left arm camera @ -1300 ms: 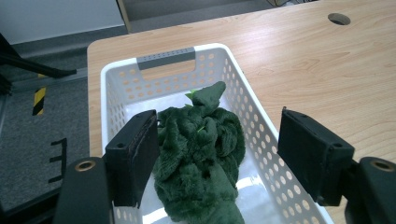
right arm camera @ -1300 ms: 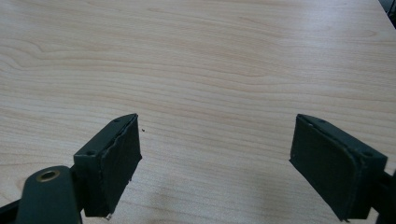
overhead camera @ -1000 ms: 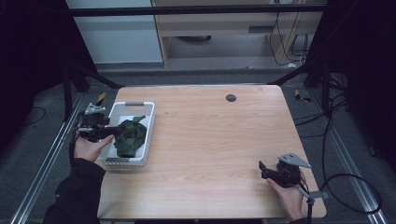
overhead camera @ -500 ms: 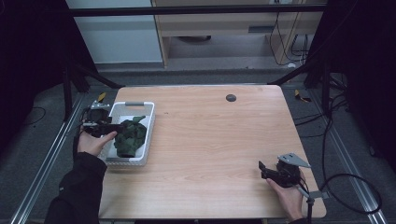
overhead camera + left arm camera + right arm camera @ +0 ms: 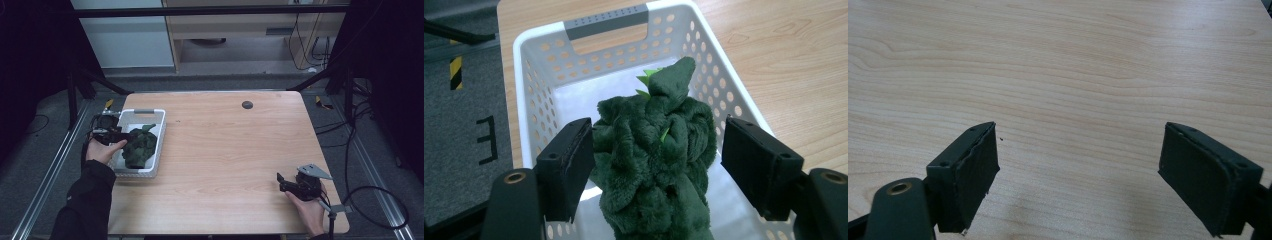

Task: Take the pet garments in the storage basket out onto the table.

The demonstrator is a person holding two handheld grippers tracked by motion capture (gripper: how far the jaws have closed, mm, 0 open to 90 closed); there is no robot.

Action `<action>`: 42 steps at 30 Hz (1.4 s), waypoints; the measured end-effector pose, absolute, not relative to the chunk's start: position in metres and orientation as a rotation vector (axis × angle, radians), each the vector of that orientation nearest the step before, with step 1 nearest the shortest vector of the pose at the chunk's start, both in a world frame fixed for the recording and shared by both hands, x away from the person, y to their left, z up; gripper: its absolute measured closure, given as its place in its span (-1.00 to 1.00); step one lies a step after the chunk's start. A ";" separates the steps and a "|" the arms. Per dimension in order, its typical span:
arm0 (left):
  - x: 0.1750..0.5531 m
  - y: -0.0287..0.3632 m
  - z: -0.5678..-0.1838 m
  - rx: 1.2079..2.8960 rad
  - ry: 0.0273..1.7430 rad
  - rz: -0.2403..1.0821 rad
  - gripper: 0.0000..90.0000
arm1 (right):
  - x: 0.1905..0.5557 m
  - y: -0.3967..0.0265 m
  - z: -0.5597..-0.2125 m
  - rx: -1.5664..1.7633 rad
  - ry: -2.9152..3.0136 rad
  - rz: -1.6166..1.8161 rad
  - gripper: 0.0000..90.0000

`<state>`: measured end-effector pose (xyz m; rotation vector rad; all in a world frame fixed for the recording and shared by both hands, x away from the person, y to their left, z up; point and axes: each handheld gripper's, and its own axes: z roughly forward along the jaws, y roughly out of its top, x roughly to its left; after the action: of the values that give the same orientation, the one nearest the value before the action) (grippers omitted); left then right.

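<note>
Table (image 5: 225, 150) of pale wood takes up most of the high view, bare across its middle apart from a small dark disc (image 5: 247, 104) near the far edge. At its left side sits a white perforated basket (image 5: 156, 150) with a grey handle at the far end. Inside the basket lies a dark green plush toy (image 5: 656, 165), bunched up, with a few light green spikes showing near its top.

The left gripper (image 5: 659, 160) hangs over the basket with its jaws spread to either side of the toy; the left pad touches or nearly touches the fur, while the right one stands clear of it, so nothing is pinched. The right gripper (image 5: 1078, 175) rests near the table's right front corner, jaws wide apart over bare wood.

A likely risk: if the left jaws shut on loose fur alone, the soft toy could slip out or drag the light basket along with it.
</note>
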<state>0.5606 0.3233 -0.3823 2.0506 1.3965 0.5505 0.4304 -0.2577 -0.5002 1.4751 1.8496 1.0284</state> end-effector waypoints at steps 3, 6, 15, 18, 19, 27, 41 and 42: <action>0.563 0.322 -0.384 2.062 1.403 0.549 -0.38 | 0.431 -0.258 -0.501 1.470 1.850 1.024 -0.65; 0.565 0.320 -0.387 2.079 1.406 0.539 -0.38 | 0.431 -0.258 -0.501 1.470 1.852 1.024 -0.65; 0.569 0.318 -0.393 2.124 1.417 0.518 -0.37 | 0.431 -0.257 -0.501 1.475 1.861 1.018 -0.66; 0.571 0.319 -0.396 2.132 1.425 0.504 -0.38 | 0.431 -0.257 -0.502 1.477 1.863 1.018 -0.66; 0.572 0.319 -0.396 2.138 1.425 0.497 -0.38 | 0.431 -0.257 -0.502 1.476 1.863 1.018 -0.66; 0.575 0.321 -0.402 2.159 1.437 0.466 -0.35 | 0.432 -0.257 -0.502 1.474 1.867 1.019 -0.66; 0.580 0.322 -0.415 2.197 1.457 0.426 -0.13 | 0.432 -0.256 -0.503 1.475 1.882 1.012 -0.66; 0.580 0.322 -0.416 2.192 1.460 0.421 -0.10 | 0.432 -0.256 -0.503 1.474 1.882 1.012 -0.66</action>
<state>0.5802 0.3219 -0.4158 2.1920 1.4604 0.4212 0.4321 -0.2564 -0.5029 1.4741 1.8823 1.0119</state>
